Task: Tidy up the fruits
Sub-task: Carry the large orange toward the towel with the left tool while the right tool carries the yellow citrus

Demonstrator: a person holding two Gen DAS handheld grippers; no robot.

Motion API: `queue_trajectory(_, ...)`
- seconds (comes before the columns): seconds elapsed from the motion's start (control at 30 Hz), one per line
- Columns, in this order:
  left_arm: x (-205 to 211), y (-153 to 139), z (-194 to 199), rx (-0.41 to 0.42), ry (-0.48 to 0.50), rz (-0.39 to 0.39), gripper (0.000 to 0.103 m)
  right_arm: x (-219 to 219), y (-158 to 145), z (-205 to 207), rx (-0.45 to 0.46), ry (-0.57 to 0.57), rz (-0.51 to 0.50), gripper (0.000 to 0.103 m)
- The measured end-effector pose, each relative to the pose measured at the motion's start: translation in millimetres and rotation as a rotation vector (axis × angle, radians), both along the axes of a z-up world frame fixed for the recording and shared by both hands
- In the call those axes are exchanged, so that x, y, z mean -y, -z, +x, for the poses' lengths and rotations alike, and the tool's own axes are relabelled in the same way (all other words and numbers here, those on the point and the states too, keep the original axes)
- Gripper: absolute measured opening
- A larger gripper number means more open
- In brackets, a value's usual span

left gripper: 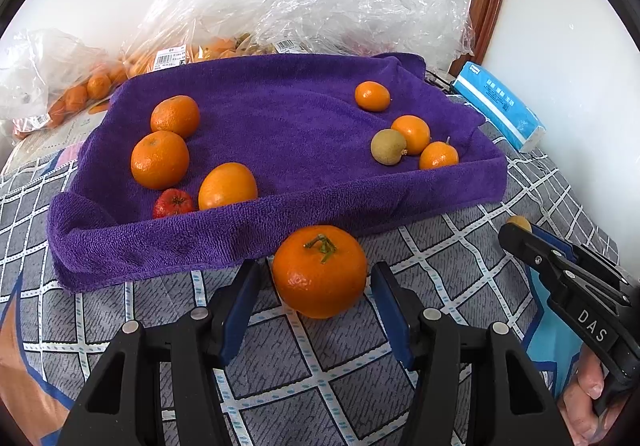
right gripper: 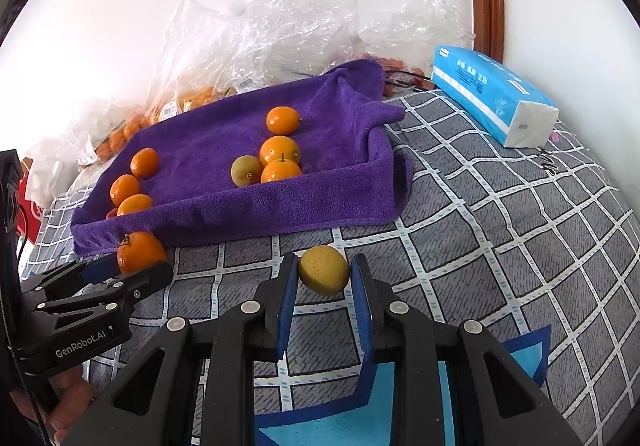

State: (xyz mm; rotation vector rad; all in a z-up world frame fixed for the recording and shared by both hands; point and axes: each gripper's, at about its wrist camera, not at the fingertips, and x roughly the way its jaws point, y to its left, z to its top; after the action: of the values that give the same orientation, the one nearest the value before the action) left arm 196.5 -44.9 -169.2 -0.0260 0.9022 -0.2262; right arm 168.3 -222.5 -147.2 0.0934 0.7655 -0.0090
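Purple towel [left gripper: 280, 125] lines a shallow tray on the bed's checked bedspread [right gripper: 500, 226], and fruit sits in two clusters on it. At the towel's left end lie three oranges [left gripper: 160, 159] and a small red fruit [left gripper: 173, 202]; at its right end, three small mandarins [left gripper: 412, 133] crowd a greenish-brown kiwi [left gripper: 388, 146].

Just in front of the towel's near edge rests a large stemmed orange [left gripper: 320, 272] — the left claw [left gripper: 316, 286] stands apart around it, its blue pads near but not pressing. Further right along that edge, the right claw [right gripper: 325, 278] is closed onto a yellow fruit [right gripper: 324, 270], pads touching both sides. Behind the towel sit crumpled plastic bags [left gripper: 300, 5] — and to its right, a blue tissue pack [right gripper: 492, 93].
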Motion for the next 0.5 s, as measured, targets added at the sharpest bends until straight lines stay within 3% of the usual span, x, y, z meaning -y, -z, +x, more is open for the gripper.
queue_trajectory(0.17, -4, 0, -1, 0.001, 0.001, -0.034, 0.054, -2, -1, 0, 0.006, -0.007, -0.004, 0.027)
queue_trajectory(0.27, -11, -1, -2, 0.002, 0.007, -0.081, 0.041, -4, -3, -3, 0.023, -0.009, -0.010, 0.027)
queue_trajectory(0.5, -18, -4, -6, 0.009, 0.013, -0.163, 0.041, -10, -5, -6, 0.044, -0.062, -0.008, 0.027)
